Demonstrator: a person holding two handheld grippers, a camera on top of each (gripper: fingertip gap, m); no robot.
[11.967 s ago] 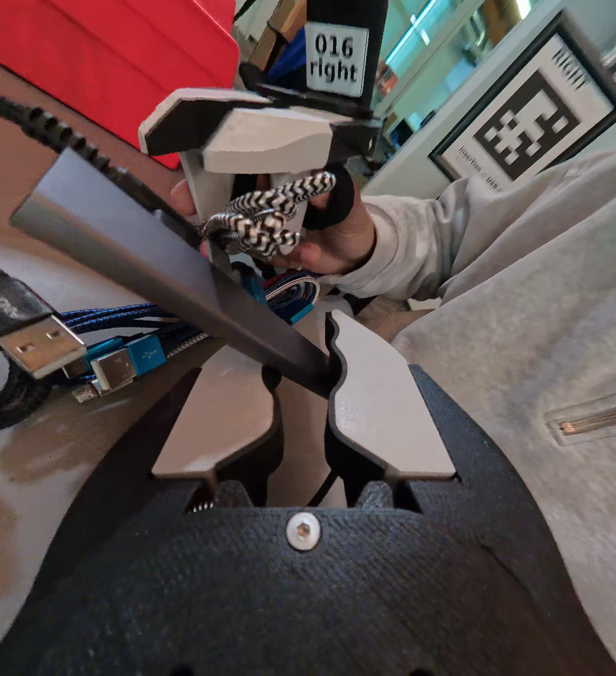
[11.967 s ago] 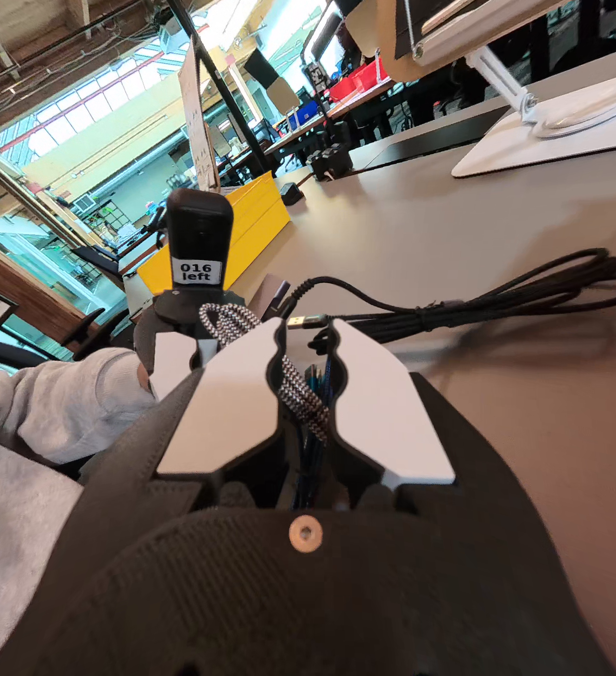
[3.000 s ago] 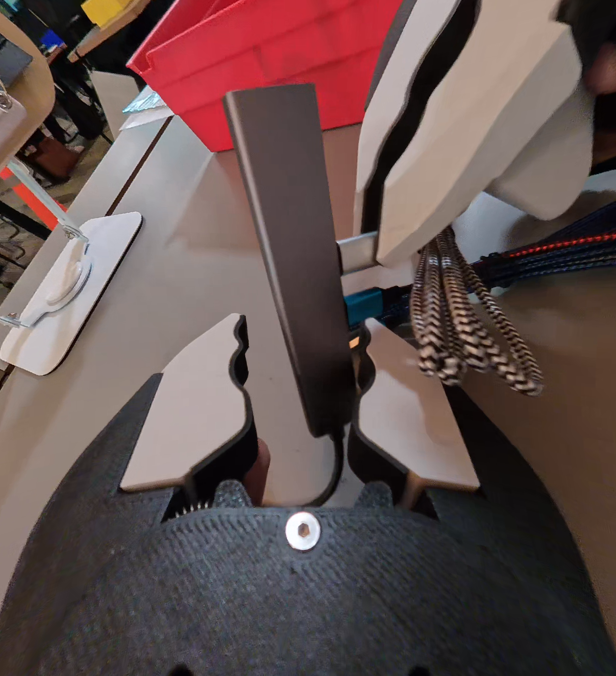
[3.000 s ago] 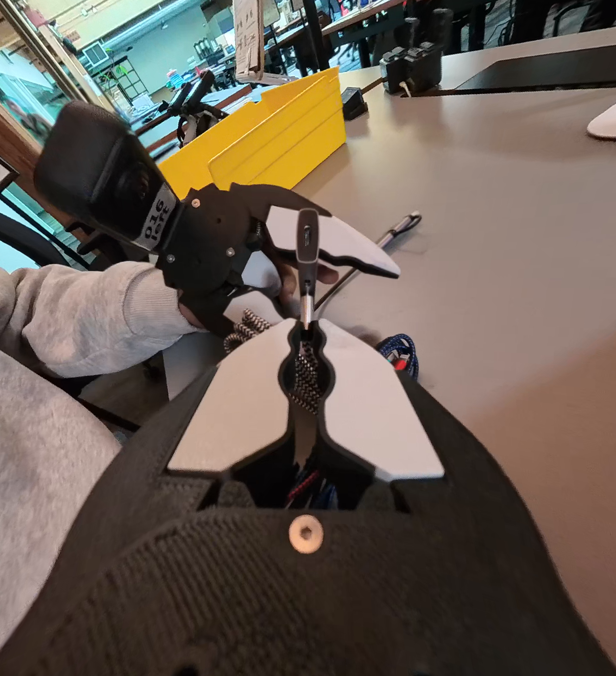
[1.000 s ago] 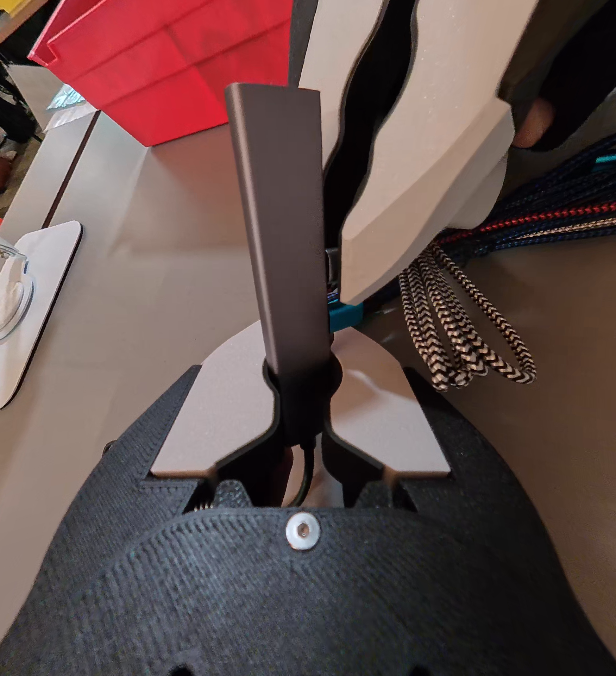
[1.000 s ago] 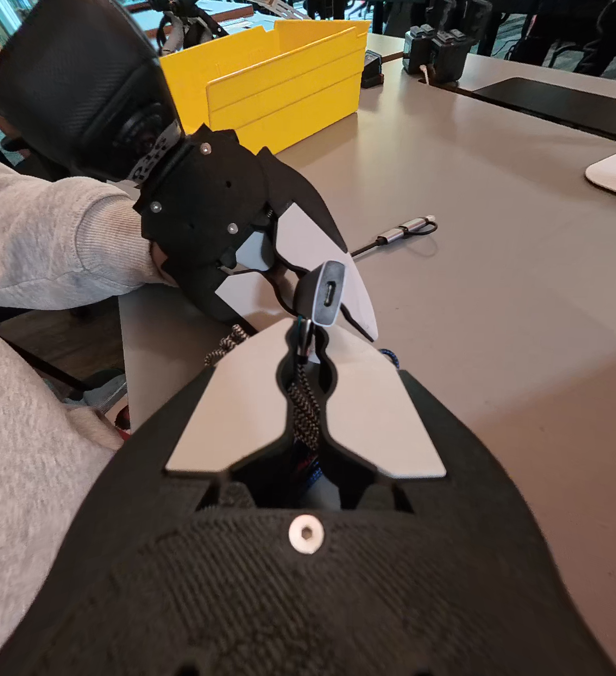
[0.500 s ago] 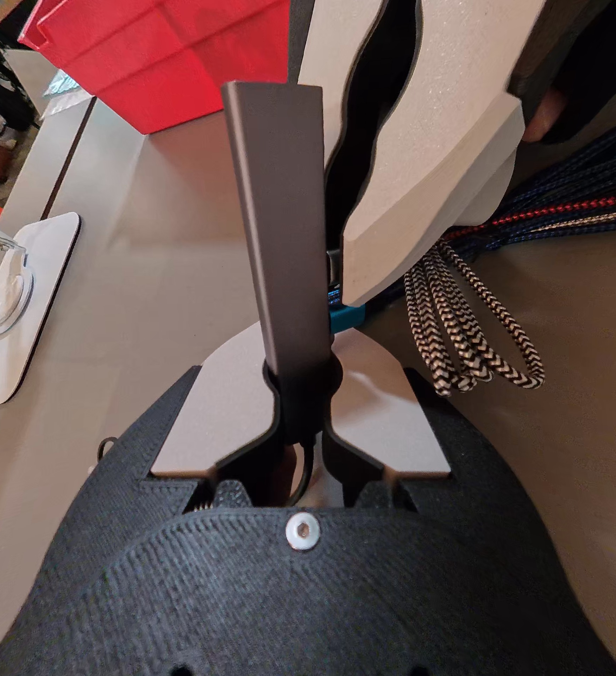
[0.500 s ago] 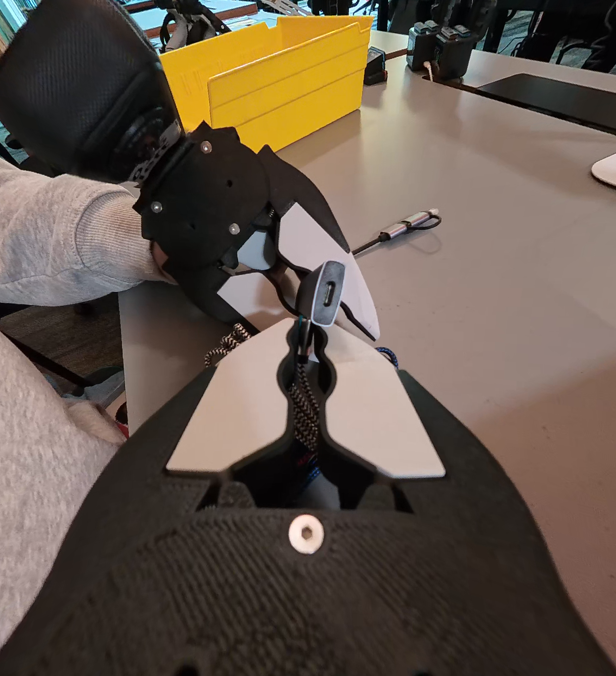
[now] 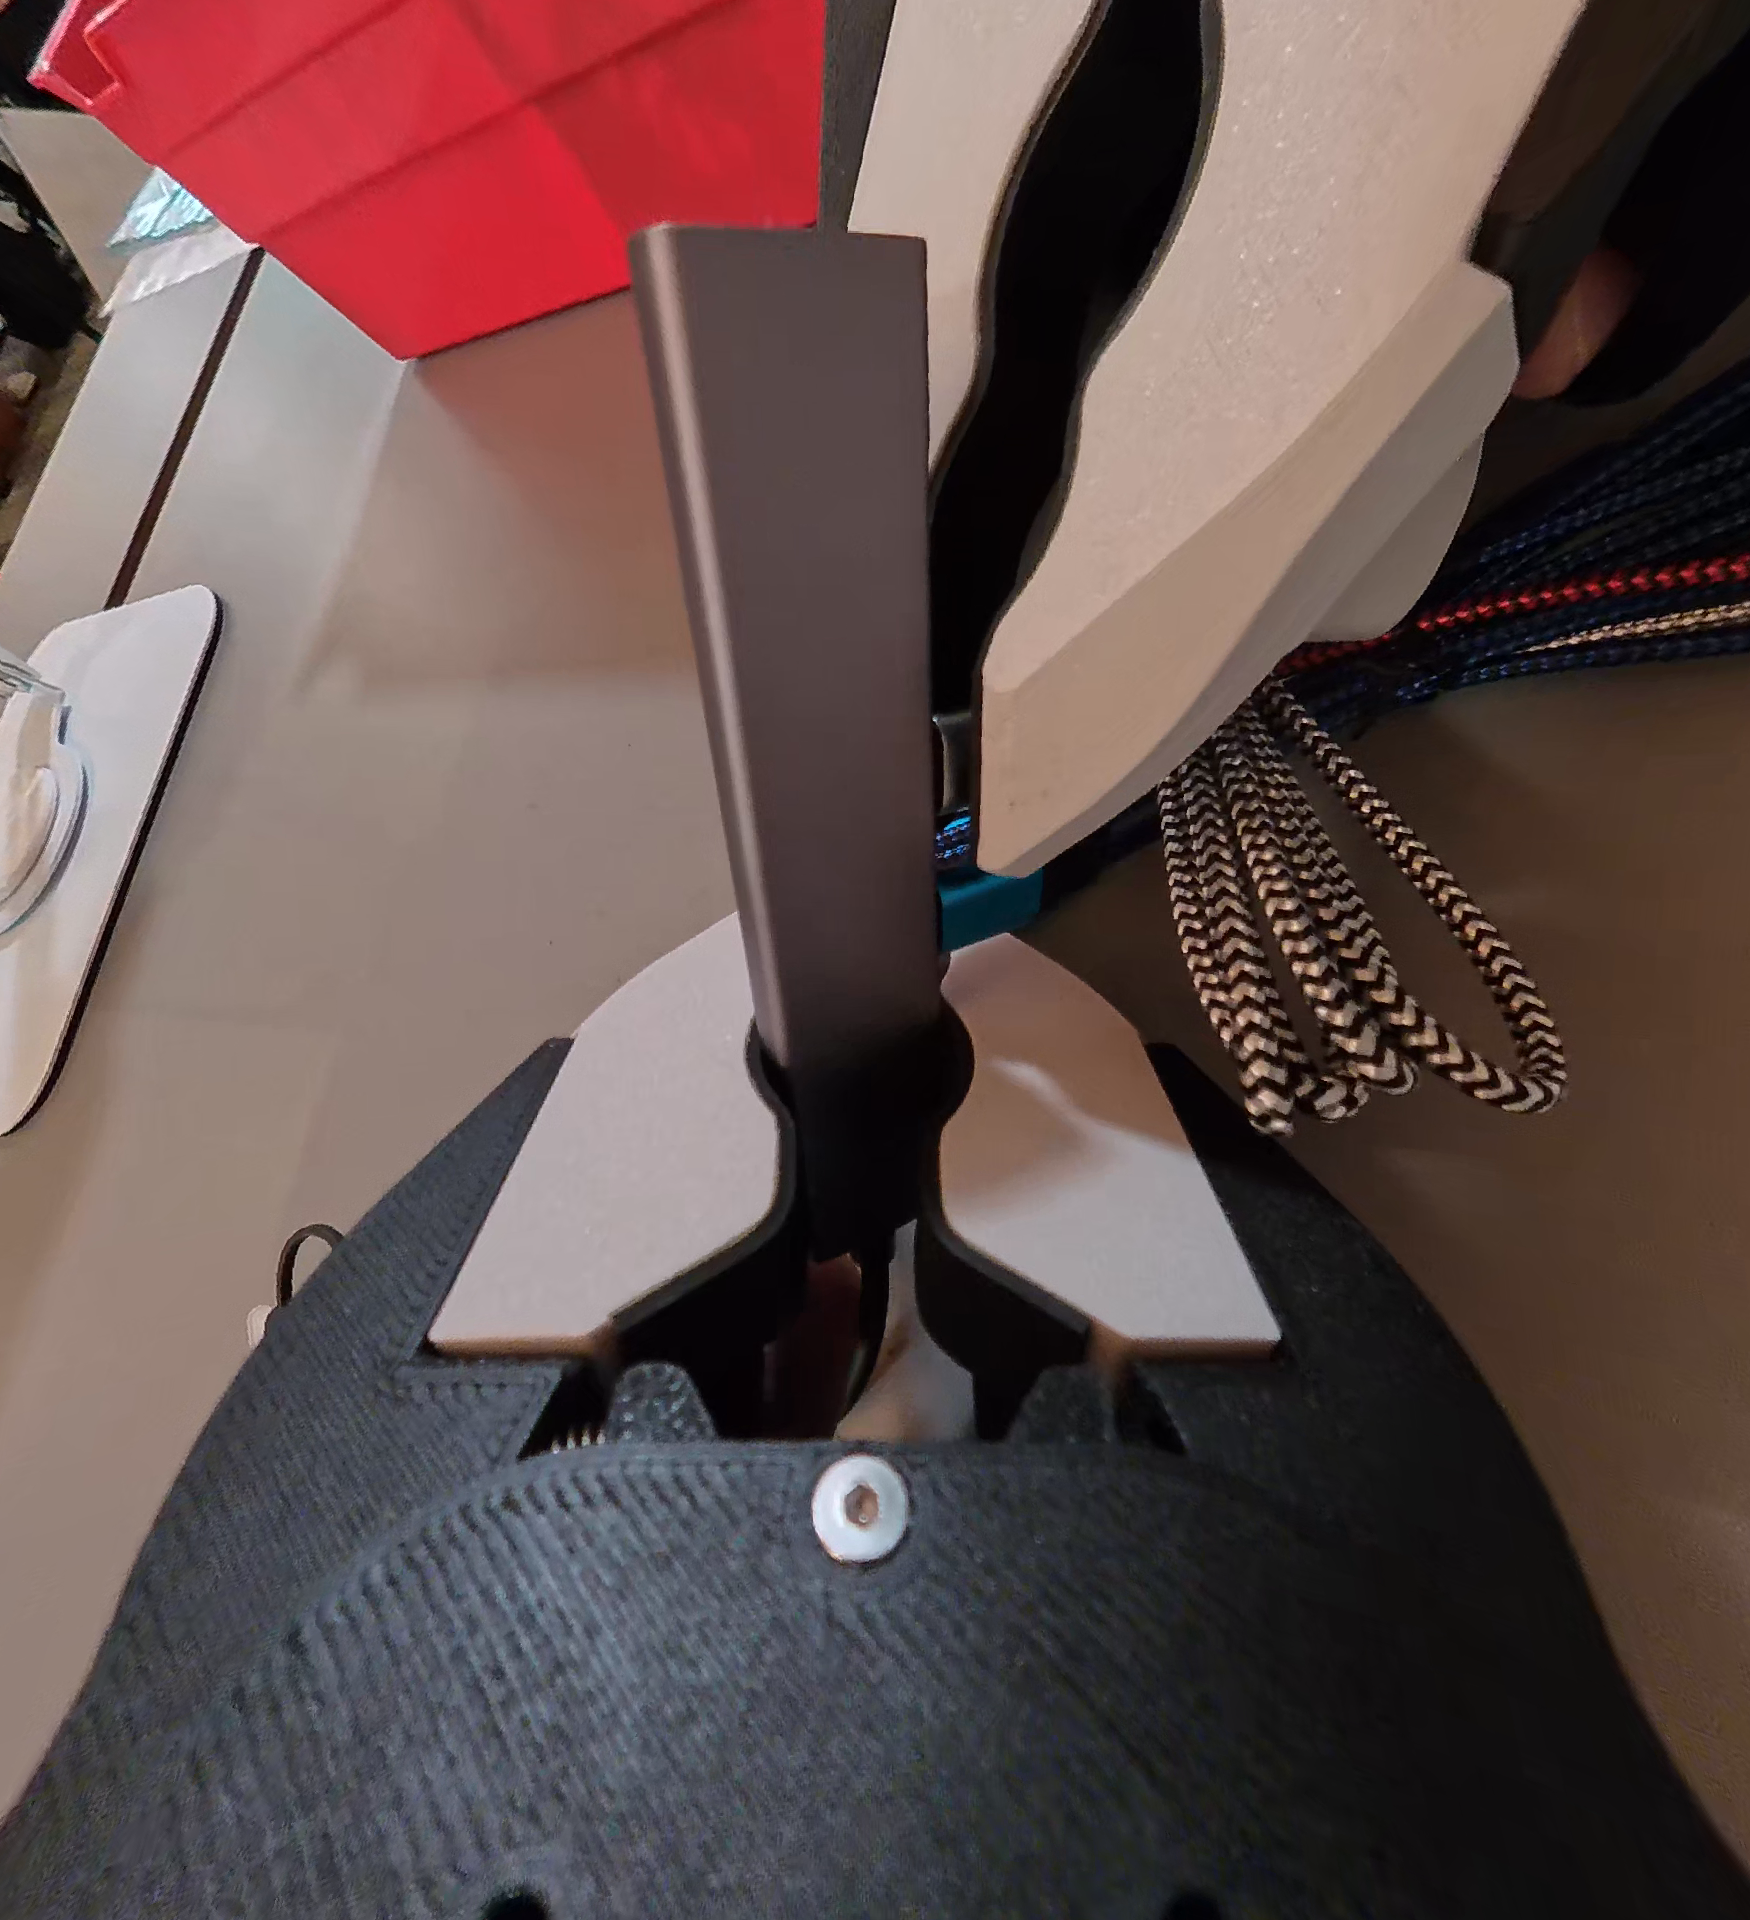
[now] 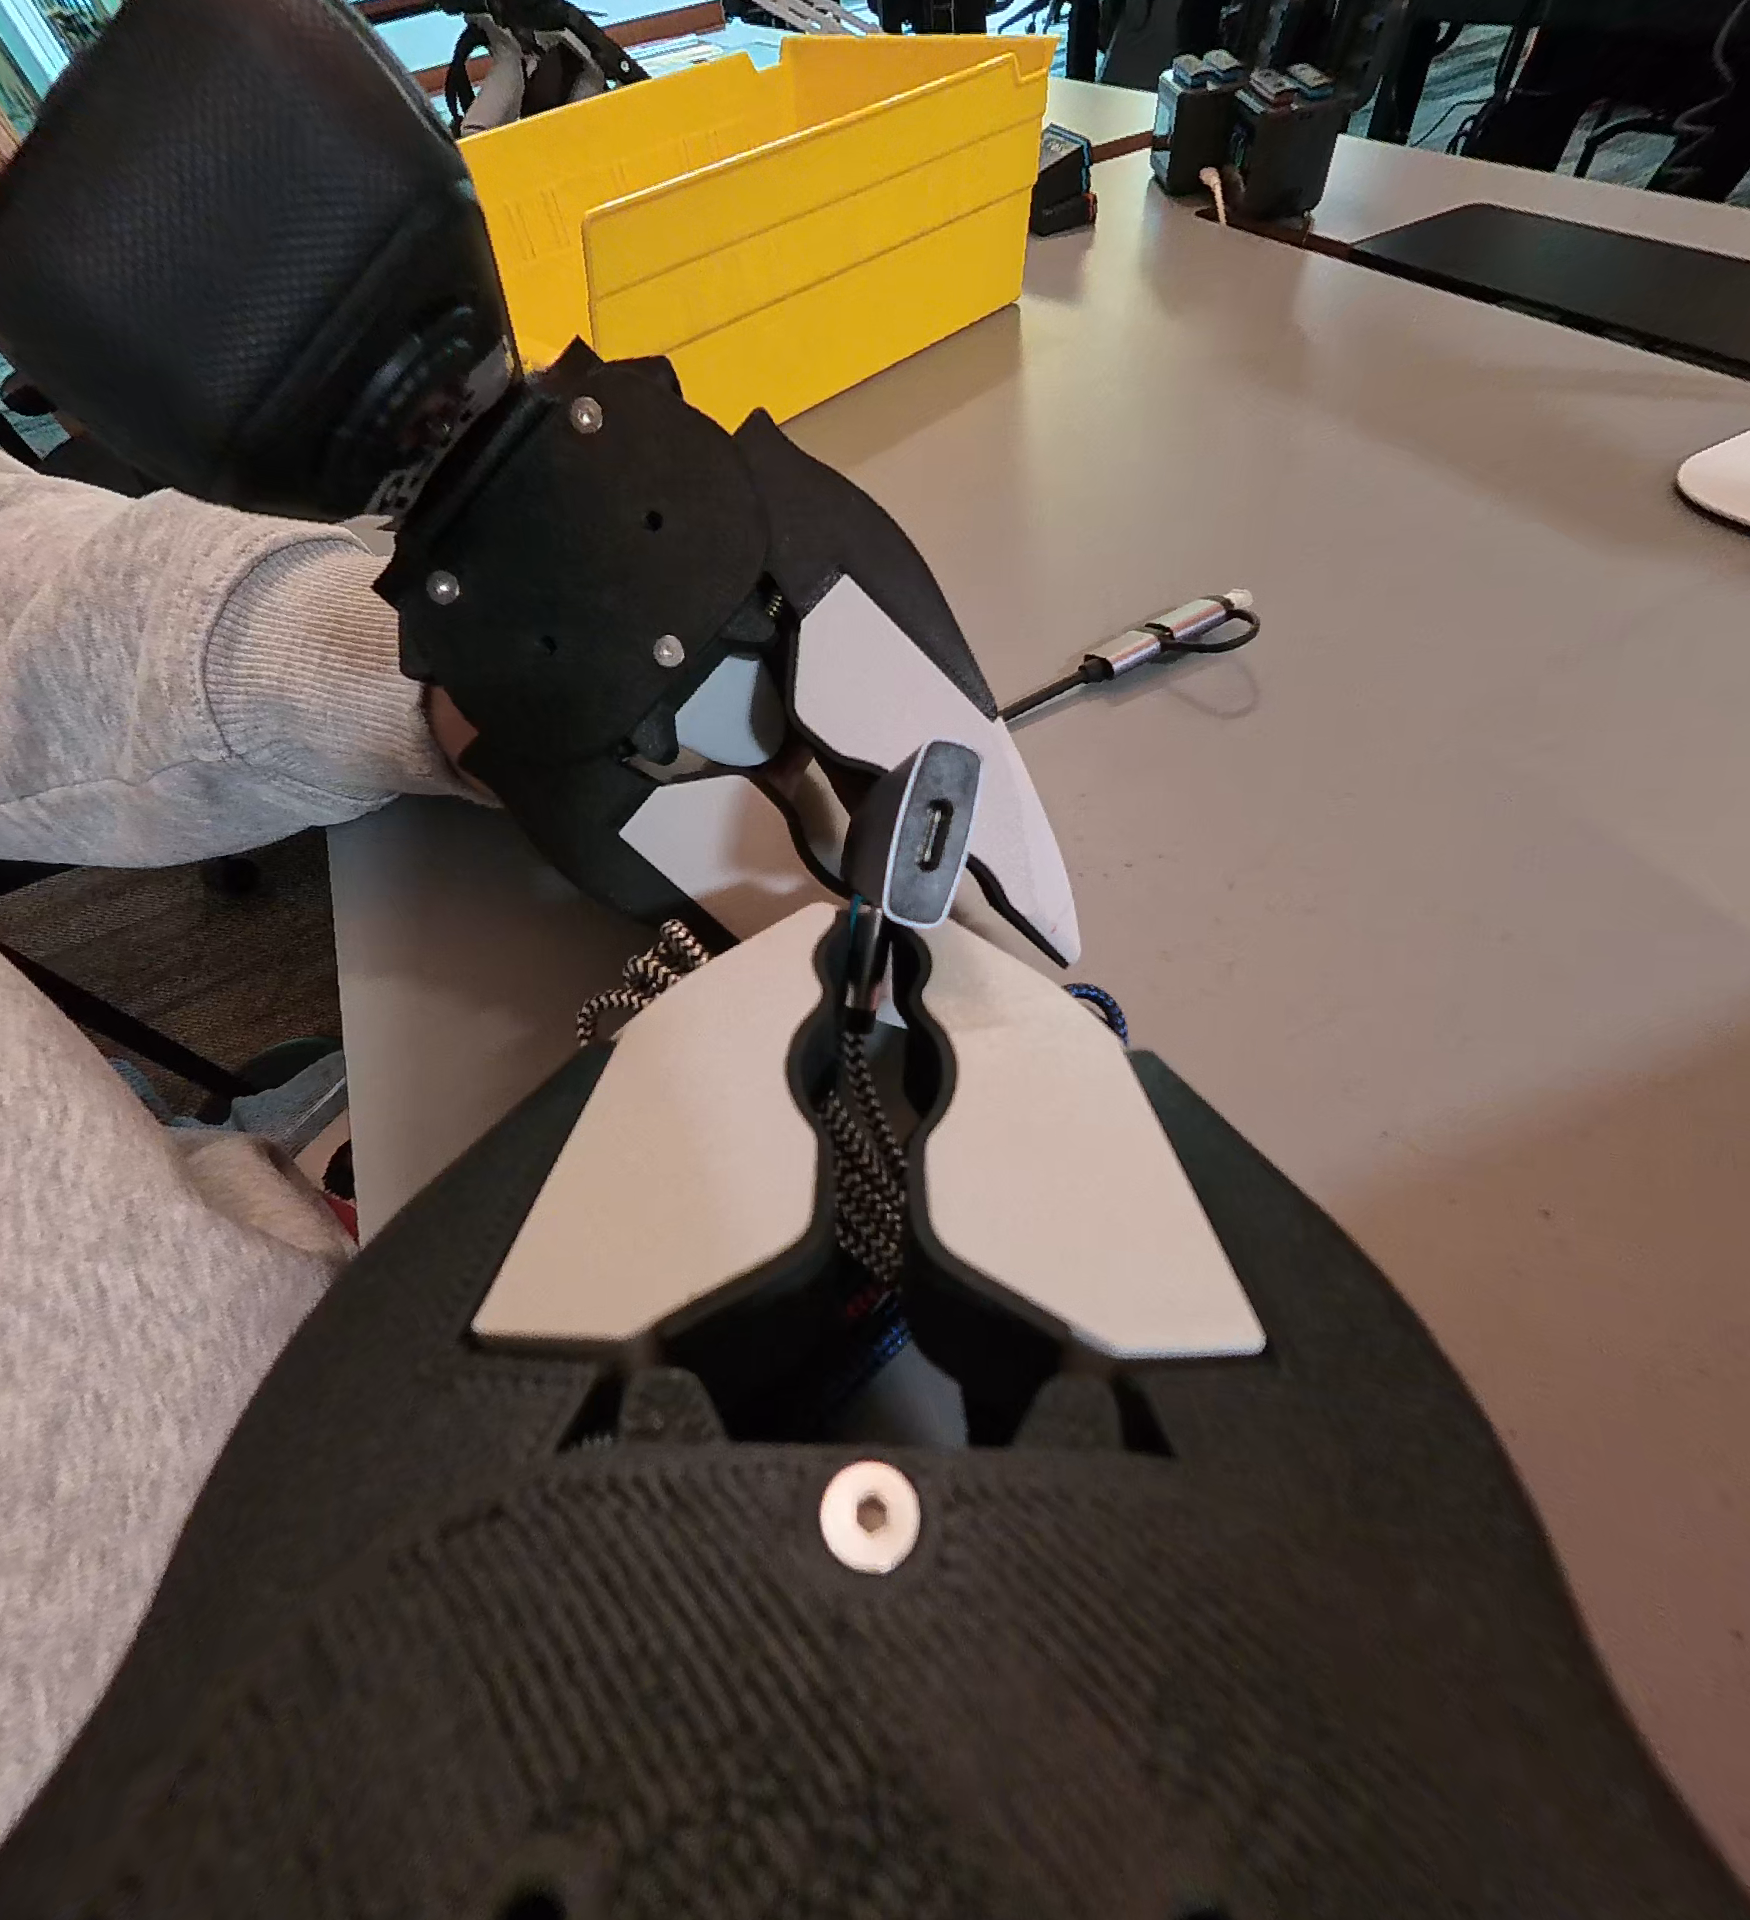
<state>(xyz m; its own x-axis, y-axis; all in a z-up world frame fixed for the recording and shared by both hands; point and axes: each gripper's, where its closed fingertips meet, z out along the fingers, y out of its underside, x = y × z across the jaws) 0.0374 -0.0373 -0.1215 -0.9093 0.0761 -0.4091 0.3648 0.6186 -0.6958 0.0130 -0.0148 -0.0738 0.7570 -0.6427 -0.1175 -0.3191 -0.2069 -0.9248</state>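
Note:
My left gripper (image 9: 855,1023) is shut on the lower end of a dark grey slim hub (image 9: 809,623), which stands up between its fingers. The hub's end face with a small port also shows in the right wrist view (image 10: 923,831). My right gripper (image 10: 866,945) is shut on a cable plug at the hub's side; a black-and-white braided cable (image 10: 860,1143) runs back between its fingers. In the left wrist view the right gripper's white fingers (image 9: 1214,468) press against the hub, with a teal plug (image 9: 985,899) just below and braided loops (image 9: 1338,935) hanging.
A red bin (image 9: 455,135) stands beyond the hub. A white stand base (image 9: 50,748) lies at the left. A yellow bin (image 10: 777,208) is at the back. A small grey adapter with cable (image 10: 1162,634) lies on the table (image 10: 1422,831). Blue and red braided cables (image 9: 1577,613) bunch at the right. One gripper's finger ends stand about 5 cm off the other's.
Over the last second both grippers have stayed shut and nearly still. Three seconds ago the left gripper was open around the hub; it has since closed on it.

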